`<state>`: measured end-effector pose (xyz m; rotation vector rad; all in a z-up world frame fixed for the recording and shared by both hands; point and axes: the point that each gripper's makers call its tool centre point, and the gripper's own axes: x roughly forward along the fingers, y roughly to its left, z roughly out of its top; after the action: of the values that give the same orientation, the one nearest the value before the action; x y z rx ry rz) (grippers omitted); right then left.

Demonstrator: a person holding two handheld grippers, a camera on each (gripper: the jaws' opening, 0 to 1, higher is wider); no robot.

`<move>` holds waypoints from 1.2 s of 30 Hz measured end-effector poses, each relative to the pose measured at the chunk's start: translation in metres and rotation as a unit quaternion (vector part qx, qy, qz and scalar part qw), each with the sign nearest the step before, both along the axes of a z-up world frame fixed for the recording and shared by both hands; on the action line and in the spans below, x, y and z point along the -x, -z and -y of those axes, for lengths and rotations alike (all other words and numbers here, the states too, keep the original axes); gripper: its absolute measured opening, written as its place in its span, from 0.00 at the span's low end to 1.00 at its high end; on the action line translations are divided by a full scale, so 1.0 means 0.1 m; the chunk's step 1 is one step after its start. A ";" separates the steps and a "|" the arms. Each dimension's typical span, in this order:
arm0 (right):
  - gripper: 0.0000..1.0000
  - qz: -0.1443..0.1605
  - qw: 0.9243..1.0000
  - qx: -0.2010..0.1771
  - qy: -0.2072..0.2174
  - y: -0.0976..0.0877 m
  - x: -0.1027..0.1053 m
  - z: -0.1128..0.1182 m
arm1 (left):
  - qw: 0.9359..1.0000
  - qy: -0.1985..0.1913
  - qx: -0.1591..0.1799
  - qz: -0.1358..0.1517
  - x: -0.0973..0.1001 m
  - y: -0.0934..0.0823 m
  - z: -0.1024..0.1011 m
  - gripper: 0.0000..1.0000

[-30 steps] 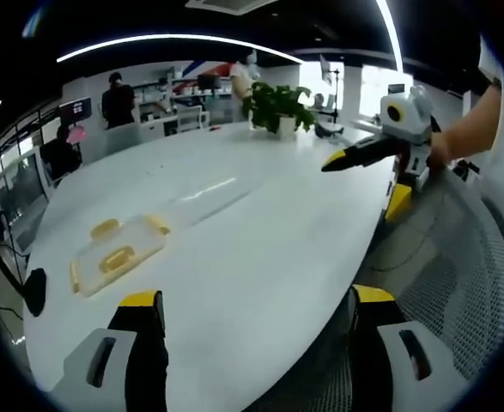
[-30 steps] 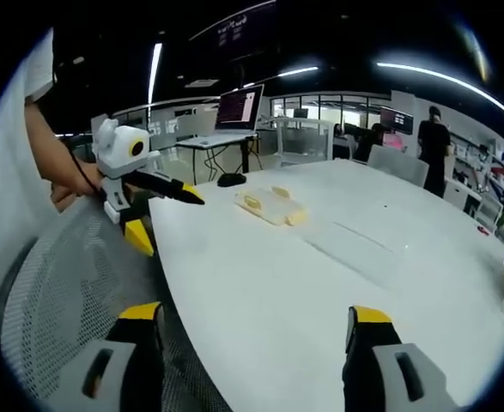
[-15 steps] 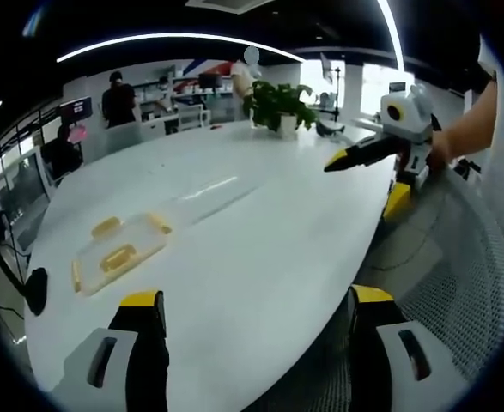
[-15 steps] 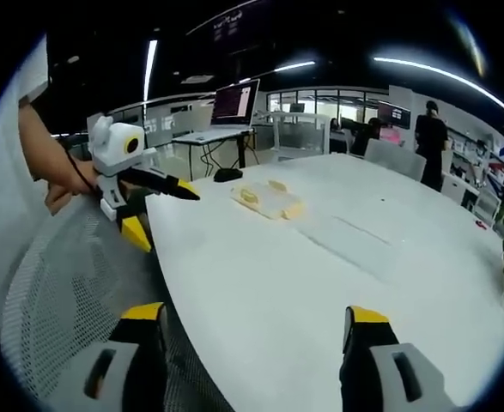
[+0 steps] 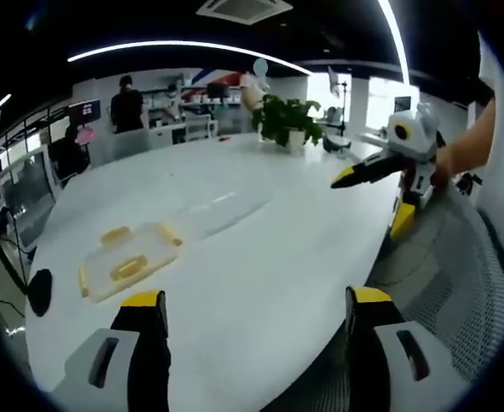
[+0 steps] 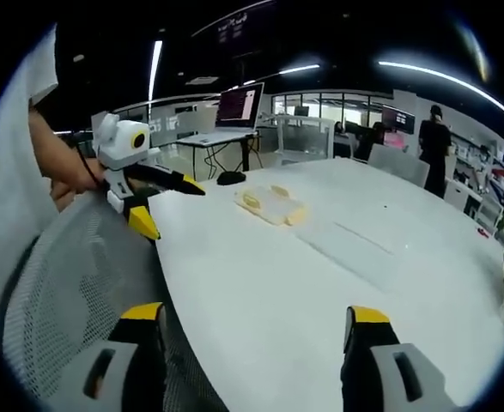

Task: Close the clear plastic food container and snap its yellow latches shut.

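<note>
A clear plastic food container point(image 5: 130, 261) with yellow latches lies flat on the white table point(image 5: 260, 257), left of centre in the left gripper view. In the right gripper view the container point(image 6: 270, 204) sits far off near the table's left end. My left gripper point(image 5: 250, 305) stands open over the table's near edge, well short of the container, with nothing between its jaws. My right gripper point(image 6: 252, 316) is open too, above the table edge. Each gripper shows in the other's view, held by a hand: the right gripper point(image 5: 380, 172) and the left gripper point(image 6: 153, 182).
A potted plant point(image 5: 284, 120) stands at the table's far side. A black mouse-like object point(image 5: 39, 292) lies near the table's left end. A mesh chair point(image 6: 71, 292) is beside the table edge. A laptop point(image 6: 234, 112) stands on a desk behind. People stand in the background.
Both views have shifted slightly with the hands; the left gripper has come a little closer to the table. The container has not moved. Both grippers stay open.
</note>
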<state>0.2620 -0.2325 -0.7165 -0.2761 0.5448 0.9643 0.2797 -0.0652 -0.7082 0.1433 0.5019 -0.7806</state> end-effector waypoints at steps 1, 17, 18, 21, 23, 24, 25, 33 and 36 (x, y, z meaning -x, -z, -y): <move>0.85 -0.002 1.000 0.002 -0.002 0.01 0.00 -0.02 | 1.000 -0.001 -0.002 -0.001 -0.01 0.01 0.00 0.84; 0.85 -0.009 0.999 0.007 -0.039 0.04 -0.20 -0.30 | 1.000 0.001 -0.013 0.001 -0.17 0.04 -0.11 0.84; 0.85 -0.009 0.999 0.009 -0.041 0.05 -0.22 -0.30 | 1.000 0.001 -0.015 0.004 -0.18 0.03 -0.12 0.84; 0.85 -0.009 0.999 0.007 -0.043 0.04 -0.28 -0.33 | 1.000 0.006 -0.029 0.008 -0.24 0.05 -0.15 0.84; 0.84 -0.012 0.999 0.005 -0.043 0.05 -0.30 -0.34 | 1.000 0.006 -0.029 0.008 -0.26 0.04 -0.17 0.84; 0.84 -0.012 0.999 0.005 -0.044 0.05 -0.32 -0.35 | 1.000 0.006 -0.029 0.009 -0.28 0.04 -0.18 0.84; 0.84 -0.014 0.999 0.004 -0.044 0.06 -0.33 -0.35 | 1.000 0.005 -0.029 0.010 -0.30 0.03 -0.19 0.83; 0.84 -0.016 0.998 0.012 -0.058 0.09 -0.45 -0.42 | 1.000 0.001 -0.029 0.004 -0.38 0.08 -0.31 0.83; 0.83 -0.015 0.998 0.014 -0.062 0.10 -0.49 -0.45 | 0.999 0.002 -0.032 -0.001 -0.38 0.12 -0.34 0.83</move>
<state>0.3114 -0.1879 -0.7263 -0.3245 0.5739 1.0818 0.3182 -0.0313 -0.7200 0.2036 0.5287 -0.7679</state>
